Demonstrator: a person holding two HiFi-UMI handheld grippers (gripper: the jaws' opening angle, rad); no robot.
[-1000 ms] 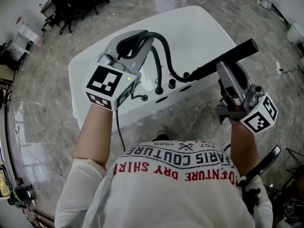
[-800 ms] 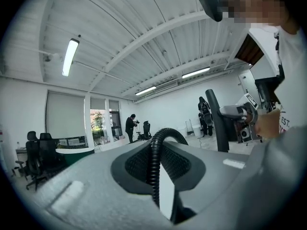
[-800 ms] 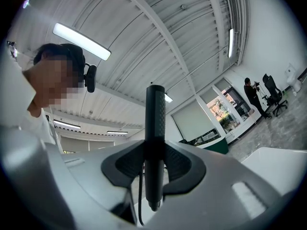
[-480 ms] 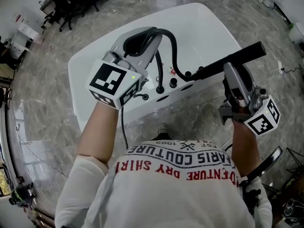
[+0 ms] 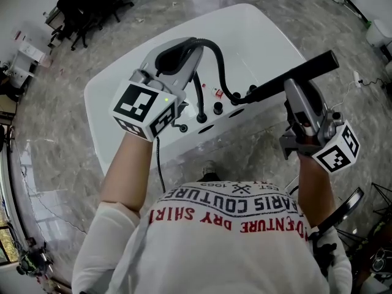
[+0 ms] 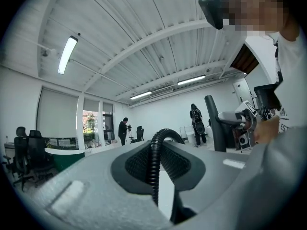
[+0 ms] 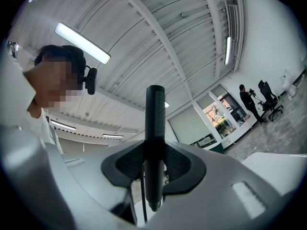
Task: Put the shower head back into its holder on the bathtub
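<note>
The black stick-shaped shower head [image 5: 306, 71] is clamped in my right gripper [image 5: 294, 89] and juts up and to the right over the near rim of the white bathtub [image 5: 116, 94]. In the right gripper view the shower head [image 7: 155, 128] stands straight up between the pads. Its black ribbed hose [image 5: 217, 60] arcs from the head's lower end up to my left gripper [image 5: 180, 49], which is shut on it above the tub. The hose [image 6: 154, 162] loops out of those jaws in the left gripper view. Black knobs [image 5: 202, 117] and openings sit on the tub's deck below the hose.
The tub stands on a glossy marble floor [image 5: 67, 158]. Black office chairs [image 5: 82, 5] crowd the far left. People [image 6: 196, 123] stand far off in the room. A cable [image 5: 367, 90] lies on the floor at the right.
My left gripper has shifted slightly and rolled a little with the hose still in it. The right gripper and shower head have stayed nearly where they were.
</note>
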